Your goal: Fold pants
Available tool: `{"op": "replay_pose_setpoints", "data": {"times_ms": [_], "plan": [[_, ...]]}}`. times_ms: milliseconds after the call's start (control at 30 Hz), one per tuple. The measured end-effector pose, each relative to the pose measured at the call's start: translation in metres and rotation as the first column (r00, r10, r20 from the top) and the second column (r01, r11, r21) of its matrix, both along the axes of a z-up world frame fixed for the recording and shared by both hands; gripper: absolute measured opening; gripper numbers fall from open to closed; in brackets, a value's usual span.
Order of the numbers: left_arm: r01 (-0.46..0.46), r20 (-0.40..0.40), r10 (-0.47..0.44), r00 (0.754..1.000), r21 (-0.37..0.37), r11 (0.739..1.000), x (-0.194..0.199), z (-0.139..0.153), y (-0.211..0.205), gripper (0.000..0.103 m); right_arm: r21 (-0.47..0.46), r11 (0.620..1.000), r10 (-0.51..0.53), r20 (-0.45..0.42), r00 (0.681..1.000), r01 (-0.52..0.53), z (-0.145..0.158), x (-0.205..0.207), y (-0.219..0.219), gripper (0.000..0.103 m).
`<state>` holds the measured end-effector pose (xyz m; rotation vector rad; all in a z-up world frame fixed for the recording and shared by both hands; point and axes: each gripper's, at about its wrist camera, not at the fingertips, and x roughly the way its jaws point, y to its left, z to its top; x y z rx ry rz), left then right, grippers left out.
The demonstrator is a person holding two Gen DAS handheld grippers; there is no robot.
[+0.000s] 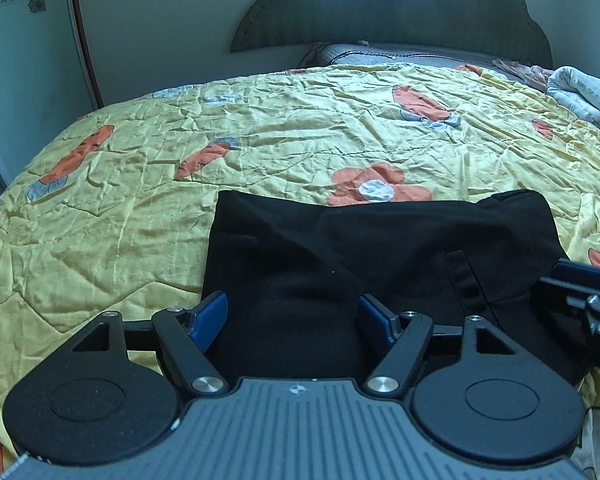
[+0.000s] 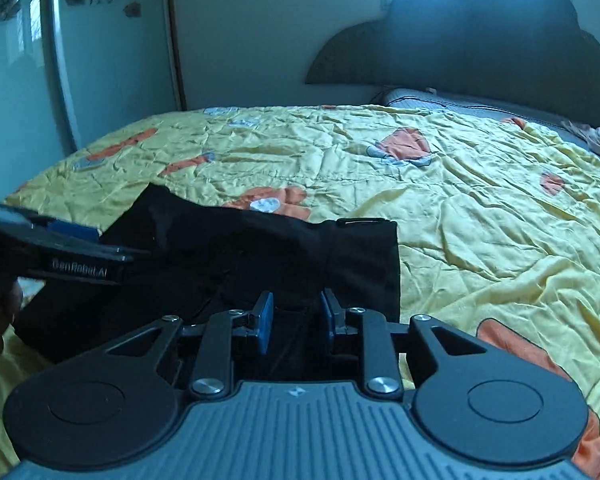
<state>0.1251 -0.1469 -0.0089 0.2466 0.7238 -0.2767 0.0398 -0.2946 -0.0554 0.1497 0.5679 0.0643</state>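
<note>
Black pants [image 1: 380, 248] lie folded into a broad rectangle on a yellow flowered quilt [image 1: 260, 120], at its near edge. My left gripper [image 1: 293, 316] is open and wide, its blue pads astride the left part of the cloth without pressing it. My right gripper [image 2: 295, 318] stands over the right part of the pants [image 2: 260, 248]. Its blue pads are a narrow gap apart, with dark cloth showing between them and no pinch to be seen. The left gripper [image 2: 80, 248] juts in from the left of the right wrist view. At the right border of the left wrist view, part of the right gripper's frame [image 1: 576, 292] shows.
The quilt [image 2: 480, 200] stretches far beyond the pants to a grey pillow [image 1: 400, 54] and a dark scalloped headboard [image 1: 400, 12]. Crumpled white bedding [image 1: 584, 92] lies at the far right. A wardrobe with flower stickers [image 2: 100, 40] stands past the bed's left side.
</note>
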Motion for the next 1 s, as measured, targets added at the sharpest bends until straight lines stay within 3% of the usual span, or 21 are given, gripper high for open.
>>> {"op": "replay_pose_setpoints", "data": {"times_ms": [400,467,500,533,733,1000], "plan": [[0.014,0.013,-0.014,1.000,0.006,1.000,-0.013,0.001,0.003,0.079,0.009,1.000,0.009,-0.004,1.000,-0.009,-0.002,-0.009,-0.002,0.034],[0.014,0.014,-0.013,1.000,-0.025,1.000,-0.011,0.006,0.012,0.079,0.036,0.999,0.006,0.016,1.000,-0.007,0.001,-0.011,-0.009,0.044],[0.009,0.011,-0.008,1.000,-0.036,0.999,-0.009,0.008,0.017,0.080,0.050,0.999,-0.002,0.019,1.000,0.001,0.002,-0.012,-0.014,0.056],[0.003,0.003,-0.002,1.000,-0.054,0.999,-0.006,0.010,0.024,0.080,0.066,0.998,-0.010,0.019,1.000,0.009,0.003,-0.012,-0.020,0.064],[-0.005,-0.145,-0.027,0.989,-0.217,0.976,0.025,0.011,0.072,0.081,0.229,0.973,-0.024,-0.027,0.999,0.030,-0.010,-0.002,-0.064,0.064],[0.020,-0.311,-0.166,0.936,-0.425,0.905,0.048,-0.006,0.103,0.084,0.461,0.887,0.071,-0.091,0.993,-0.021,-0.038,0.014,-0.099,0.066]]}}
